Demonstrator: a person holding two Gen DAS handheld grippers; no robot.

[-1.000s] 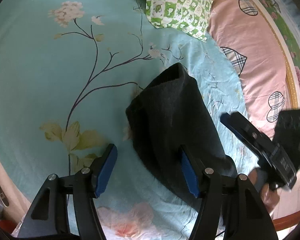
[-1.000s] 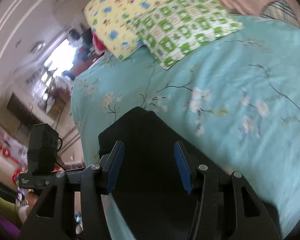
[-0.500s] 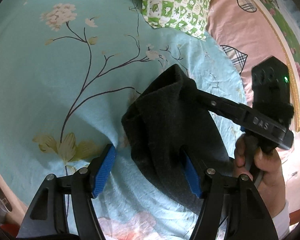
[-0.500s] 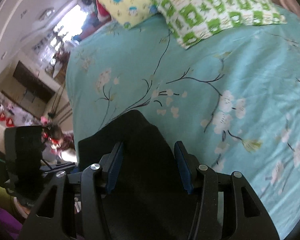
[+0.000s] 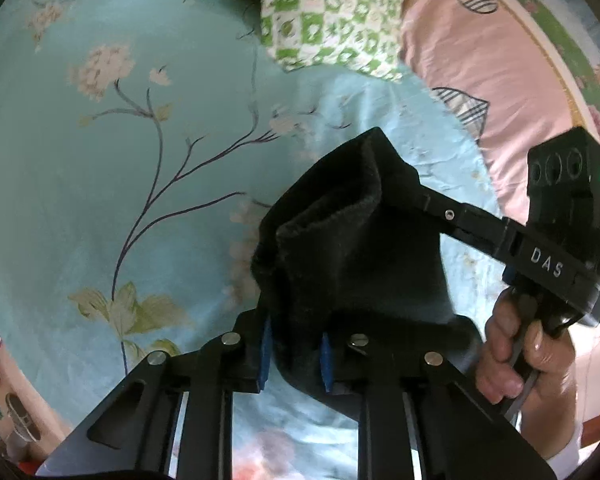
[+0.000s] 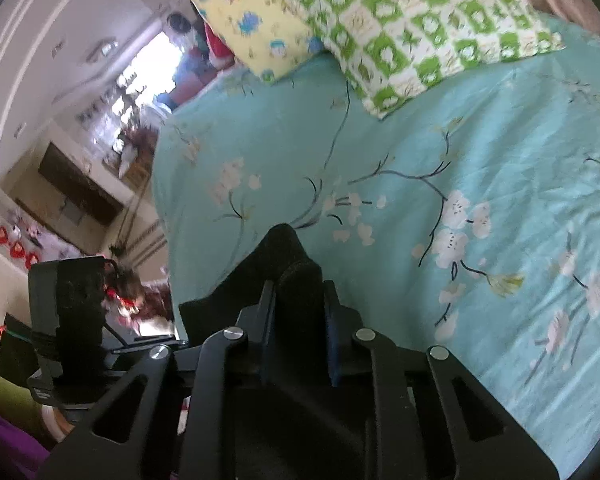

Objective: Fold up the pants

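Dark pants are held up over the bed by both grippers.

The bed (image 5: 80, 208), spread with a teal flowered sheet, fills both views, and two pillows (image 5: 332, 20) lie at its far end, well apart from the work. The pants (image 5: 352, 248) are bunched into a dark, already doubled bundle near the bed's edge, partly raised off the sheet. The left gripper (image 5: 294, 350) is clamped on the near lower edge of the cloth, and the right gripper (image 6: 298, 322) is pinched on a thick fold of the upper edge; in the left view it is seen reaching in from the right, gripped by the hand (image 5: 524, 356). Two separate edges are judged to be held so that the cloth is kept taut and can be laid over for the next fold.
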